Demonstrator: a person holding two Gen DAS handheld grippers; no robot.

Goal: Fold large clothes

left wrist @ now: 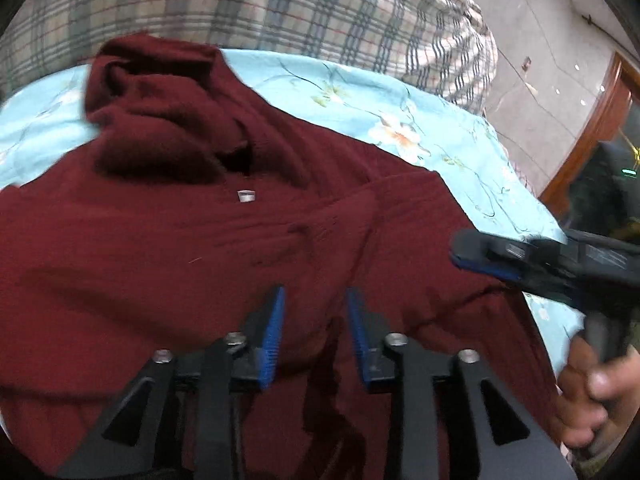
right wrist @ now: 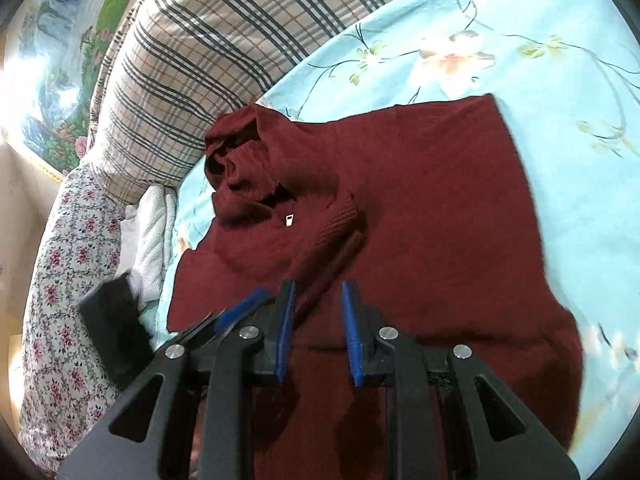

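A dark red turtleneck sweater (left wrist: 168, 240) lies spread on the light blue floral bedsheet (left wrist: 420, 120), collar at the far end, a small white tag below the collar. One sleeve is folded across its body (right wrist: 332, 232). My left gripper (left wrist: 316, 300) is open just above the sweater's near part, holding nothing. My right gripper (right wrist: 318, 292) is open above the sweater's lower part (right wrist: 420, 240), holding nothing. The right gripper also shows in the left wrist view (left wrist: 480, 256) at the sweater's right edge, held by a hand. The left gripper's tip shows in the right wrist view (right wrist: 236, 312).
A plaid quilt (right wrist: 192, 48) is piled at the head of the bed. A floral pillow (right wrist: 68, 280) and white cloth (right wrist: 154, 232) lie at the left. A tiled floor (left wrist: 540, 60) and wooden furniture (left wrist: 600, 120) lie beyond the bed's right edge.
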